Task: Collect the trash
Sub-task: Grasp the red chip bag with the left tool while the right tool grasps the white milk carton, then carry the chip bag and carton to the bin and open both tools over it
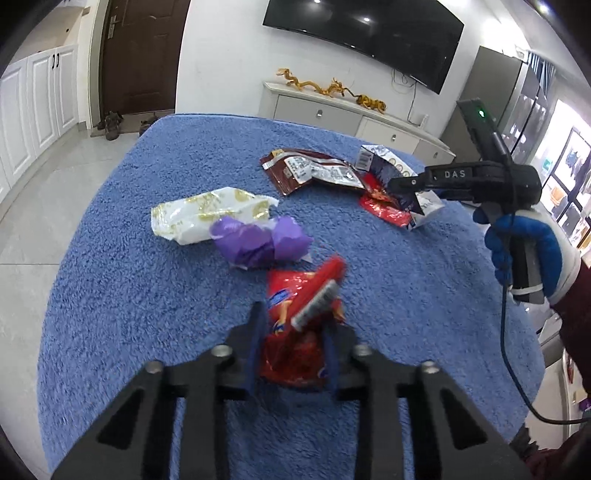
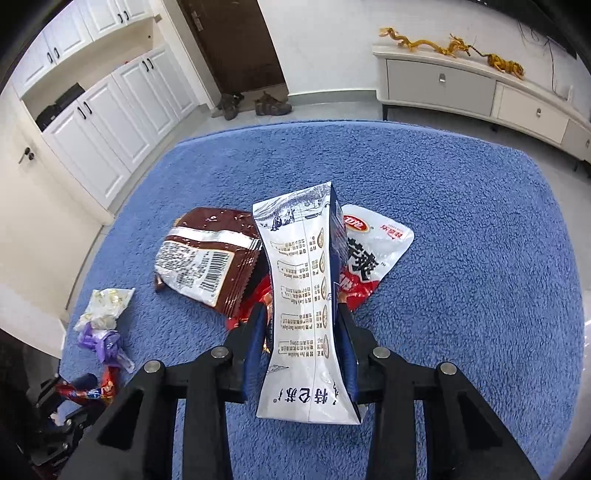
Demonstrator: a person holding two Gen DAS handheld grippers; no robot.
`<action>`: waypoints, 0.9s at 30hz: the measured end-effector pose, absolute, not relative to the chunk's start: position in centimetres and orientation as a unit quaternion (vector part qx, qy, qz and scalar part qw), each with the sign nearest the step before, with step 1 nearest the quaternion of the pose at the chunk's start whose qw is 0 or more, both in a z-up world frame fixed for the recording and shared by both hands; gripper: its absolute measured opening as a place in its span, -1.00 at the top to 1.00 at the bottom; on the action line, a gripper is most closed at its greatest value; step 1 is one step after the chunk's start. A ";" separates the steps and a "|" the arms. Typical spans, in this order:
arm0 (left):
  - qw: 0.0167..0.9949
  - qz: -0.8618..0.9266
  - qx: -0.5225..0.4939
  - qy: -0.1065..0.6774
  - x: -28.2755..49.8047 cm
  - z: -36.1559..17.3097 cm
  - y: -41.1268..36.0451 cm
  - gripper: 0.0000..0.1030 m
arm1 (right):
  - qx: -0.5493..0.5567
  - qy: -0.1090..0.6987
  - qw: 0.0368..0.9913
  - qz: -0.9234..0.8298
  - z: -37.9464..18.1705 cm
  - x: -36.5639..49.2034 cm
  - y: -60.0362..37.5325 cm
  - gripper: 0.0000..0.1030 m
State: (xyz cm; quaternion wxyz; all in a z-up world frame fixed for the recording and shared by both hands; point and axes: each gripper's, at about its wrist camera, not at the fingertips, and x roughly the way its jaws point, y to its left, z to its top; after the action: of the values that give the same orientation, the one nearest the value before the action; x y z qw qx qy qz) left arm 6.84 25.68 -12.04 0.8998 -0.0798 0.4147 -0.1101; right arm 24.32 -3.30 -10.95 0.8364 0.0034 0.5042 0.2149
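My left gripper [image 1: 295, 317] is shut on a red snack wrapper [image 1: 295, 332] and holds it just above the blue table cover [image 1: 147, 295]. My right gripper [image 2: 303, 314] is shut on a flattened white and blue milk carton [image 2: 303, 295]; it also shows in the left wrist view [image 1: 395, 184], at the far right of the table. A brown wrapper [image 2: 207, 258] and a red and white wrapper [image 2: 373, 258] lie under and beside the carton. A white and gold wrapper [image 1: 207, 214] and a purple wrapper [image 1: 258, 243] lie ahead of my left gripper.
The blue cover [image 2: 480, 258] spans a round table. A white TV cabinet [image 1: 332, 114] with gold dragon figures stands beyond it, under a wall TV [image 1: 369, 33]. White cupboards [image 2: 110, 110], a brown door and shoes [image 2: 255, 103] are at the far left.
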 end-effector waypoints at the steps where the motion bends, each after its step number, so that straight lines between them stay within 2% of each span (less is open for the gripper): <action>1: 0.902 -0.107 -0.078 0.412 6.5 -11.9 25.5 0.66 | 0.007 0.501 0.838 0.217 -10.8 24.1 -3.6 0.30; 3: 0.904 -0.102 -0.075 0.408 6.0 -11.4 25.2 0.90 | 0.012 0.493 0.841 0.224 -10.3 23.2 -4.5 0.31; 4: 0.906 -0.098 -0.075 0.406 5.6 -11.1 25.0 0.91 | 0.015 0.489 0.842 0.229 -10.1 22.7 -4.9 0.31; 13: 0.910 -0.078 -0.092 0.396 3.5 -8.7 22.5 0.92 | 0.018 0.451 0.854 0.259 -6.5 17.0 -11.3 0.31; 17: 0.912 -0.088 -0.066 0.394 3.9 -6.9 19.6 0.93 | 0.032 0.430 0.869 0.244 -4.6 14.9 -16.4 0.31; 23: 0.909 -0.151 -0.015 0.388 6.5 -3.8 11.3 0.93 | 0.050 0.412 0.890 0.189 -3.6 12.5 -24.9 0.31; 27: 0.896 -0.215 0.023 0.387 9.0 -2.6 2.7 0.93 | 0.077 0.414 0.897 0.137 -5.0 10.6 -31.7 0.30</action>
State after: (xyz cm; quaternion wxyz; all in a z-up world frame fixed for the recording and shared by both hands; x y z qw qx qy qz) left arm 8.98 2.65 -2.60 0.8962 0.0228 0.3873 -0.2149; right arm 10.65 -31.69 -5.00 0.8967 0.0775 0.4136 0.1374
